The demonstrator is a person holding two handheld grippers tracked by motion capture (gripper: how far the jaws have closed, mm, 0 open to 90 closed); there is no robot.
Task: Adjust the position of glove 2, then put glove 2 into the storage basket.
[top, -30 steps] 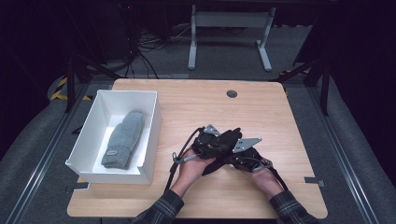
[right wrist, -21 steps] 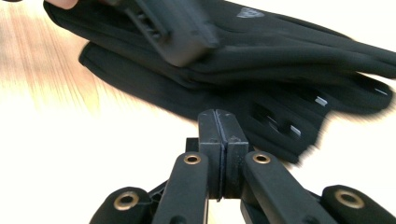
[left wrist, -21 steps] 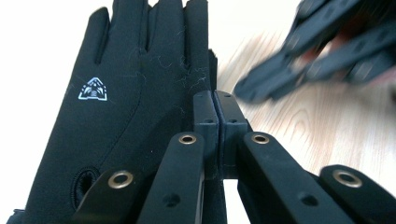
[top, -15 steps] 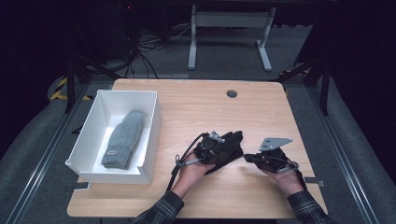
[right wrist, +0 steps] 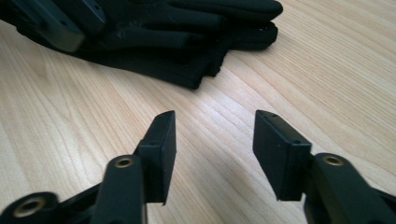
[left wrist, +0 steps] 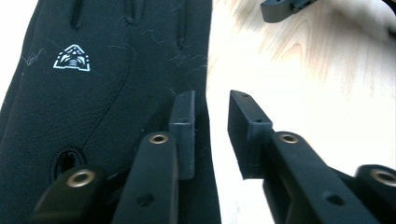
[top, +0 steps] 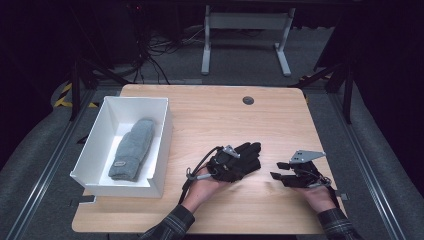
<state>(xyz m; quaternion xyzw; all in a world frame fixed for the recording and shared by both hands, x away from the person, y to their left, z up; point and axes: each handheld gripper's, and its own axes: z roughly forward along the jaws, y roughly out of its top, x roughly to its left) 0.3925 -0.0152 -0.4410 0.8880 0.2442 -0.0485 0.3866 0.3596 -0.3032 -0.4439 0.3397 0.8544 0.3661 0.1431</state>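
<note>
From the high view, the black glove [top: 241, 161] lies flat near the middle of the table [top: 210, 107], its fingers pointing up and to the right, its cuff toward the person. The left tool [top: 231, 165] sits right over its cuff end, while the right tool [top: 278, 171] stands off to the glove's right over bare wood. The white box [top: 100, 150] with a grey mitten [top: 132, 149] inside is at the table's left, so the glove's way there runs leftward (the left hand is clearly the nearer one).

In the left gripper view, the left tool's jaws have just been opening and stand apart; one rests over the glove's edge, the other over wood, nothing pinched.

In the right gripper view, the right tool's jaws have likewise been opening, with only table between them; the glove's fingertips lie ahead and to the left.
</note>
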